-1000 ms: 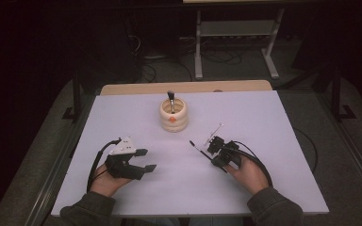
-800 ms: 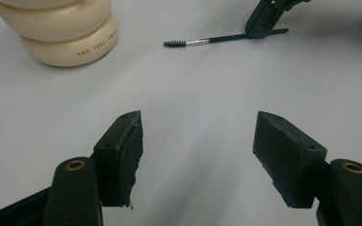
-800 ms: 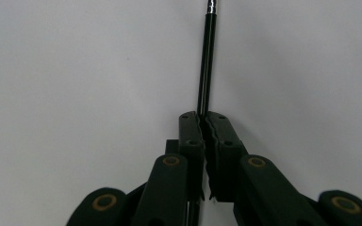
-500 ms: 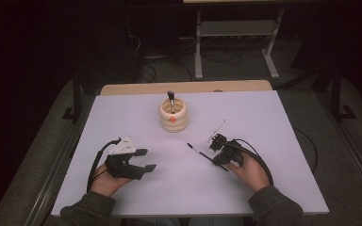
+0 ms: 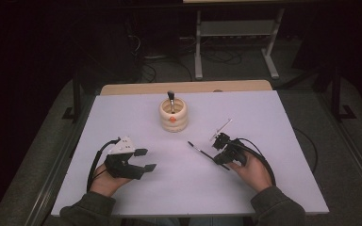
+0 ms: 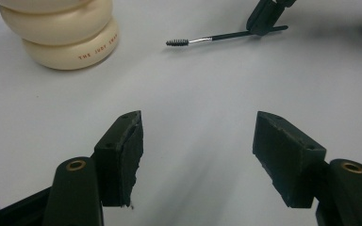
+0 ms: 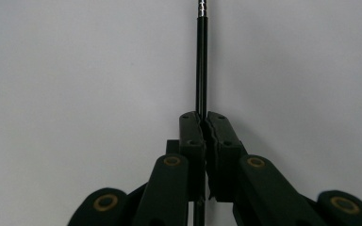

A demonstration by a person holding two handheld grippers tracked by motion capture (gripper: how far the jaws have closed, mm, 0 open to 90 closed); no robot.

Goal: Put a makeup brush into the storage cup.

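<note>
A thin black spoolie wand [image 5: 200,149] lies low over the white table, and my right gripper [image 5: 218,158] is shut on its handle. In the right gripper view the wand [image 7: 201,61] runs straight up from the closed jaws of the gripper [image 7: 205,120]. Its bristled head [image 6: 176,42] points toward a cream ringed holder [image 5: 173,116], which has a dark-tipped brush [image 5: 171,97] standing in it. My left gripper [image 5: 147,159] rests at the front left, open with nothing between its fingers [image 6: 122,155]. The holder [image 6: 61,37] sits beyond it.
A thin pale stick [image 5: 222,128] lies just beyond the right gripper. The white table [image 5: 264,117] has a wooden strip along its far edge. Past it stand a metal stand and cables on the dark floor.
My right hand has shifted slightly to the right with the wand still held, and the wand has swung a little. The left gripper has not moved.
</note>
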